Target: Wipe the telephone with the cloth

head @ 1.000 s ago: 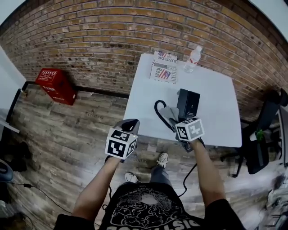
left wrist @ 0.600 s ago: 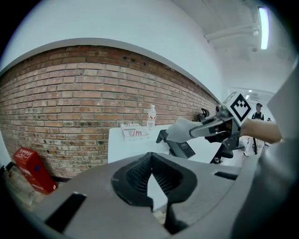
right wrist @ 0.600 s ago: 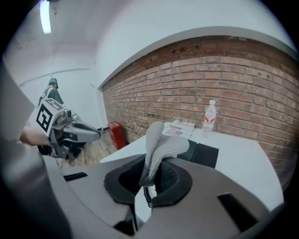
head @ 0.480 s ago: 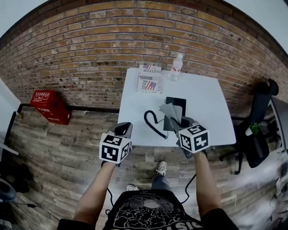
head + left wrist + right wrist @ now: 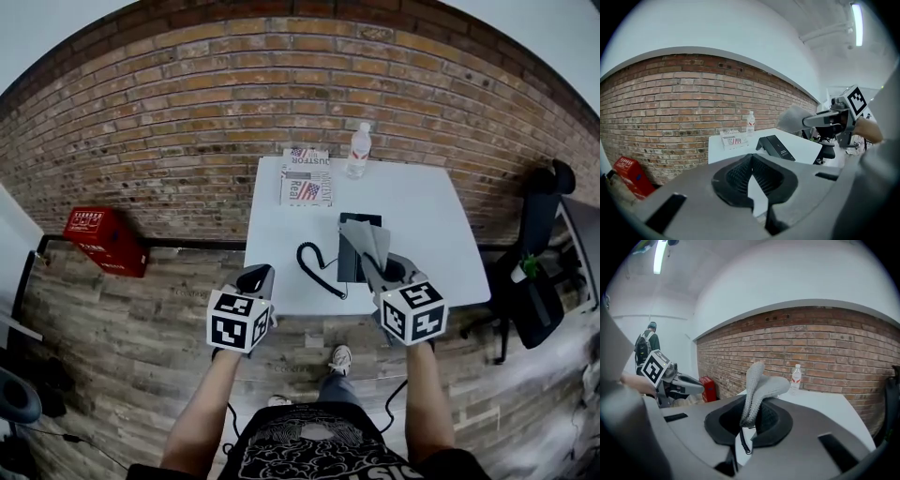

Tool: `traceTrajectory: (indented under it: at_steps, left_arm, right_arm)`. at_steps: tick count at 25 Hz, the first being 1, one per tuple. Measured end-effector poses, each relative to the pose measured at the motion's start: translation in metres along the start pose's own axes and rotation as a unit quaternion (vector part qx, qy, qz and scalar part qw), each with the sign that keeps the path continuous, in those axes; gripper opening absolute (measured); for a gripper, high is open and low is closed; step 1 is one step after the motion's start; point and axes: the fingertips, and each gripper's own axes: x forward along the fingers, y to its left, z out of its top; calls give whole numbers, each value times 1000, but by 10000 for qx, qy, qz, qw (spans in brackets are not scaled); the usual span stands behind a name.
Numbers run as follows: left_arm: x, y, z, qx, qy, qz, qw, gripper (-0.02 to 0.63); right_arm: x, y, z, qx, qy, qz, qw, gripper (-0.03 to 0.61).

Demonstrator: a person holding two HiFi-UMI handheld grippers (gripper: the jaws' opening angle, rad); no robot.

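The cloth (image 5: 365, 238) is clamped in the right gripper (image 5: 377, 267); it is held clear above the telephone (image 5: 348, 270) on the table (image 5: 450, 234). The left gripper (image 5: 257, 277) is clenched empty, short of the table's near edge.

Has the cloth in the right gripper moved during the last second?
Yes. The cloth in the right gripper shifted right: earlier it was left of the telephone, and now it overlaps it.

Cloth (image 5: 364, 236) now up over the telephone (image 5: 348, 268)
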Motion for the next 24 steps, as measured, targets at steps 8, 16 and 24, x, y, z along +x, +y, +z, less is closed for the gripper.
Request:
traceTrajectory:
  at_steps: [8, 16, 24]
  left_arm:
    - [-4, 6, -4, -82, 61, 42, 9999, 6]
    - [-4, 13, -6, -154, 41, 64, 9999, 6]
    - [-5, 16, -9, -161, 68, 64, 9998, 6]
  right_arm:
    - [3, 1, -6, 174, 9, 7, 9998, 11]
    - [8, 5, -5, 147, 25, 64, 9999, 11]
    - [9, 6, -5, 113, 59, 66, 9999, 11]
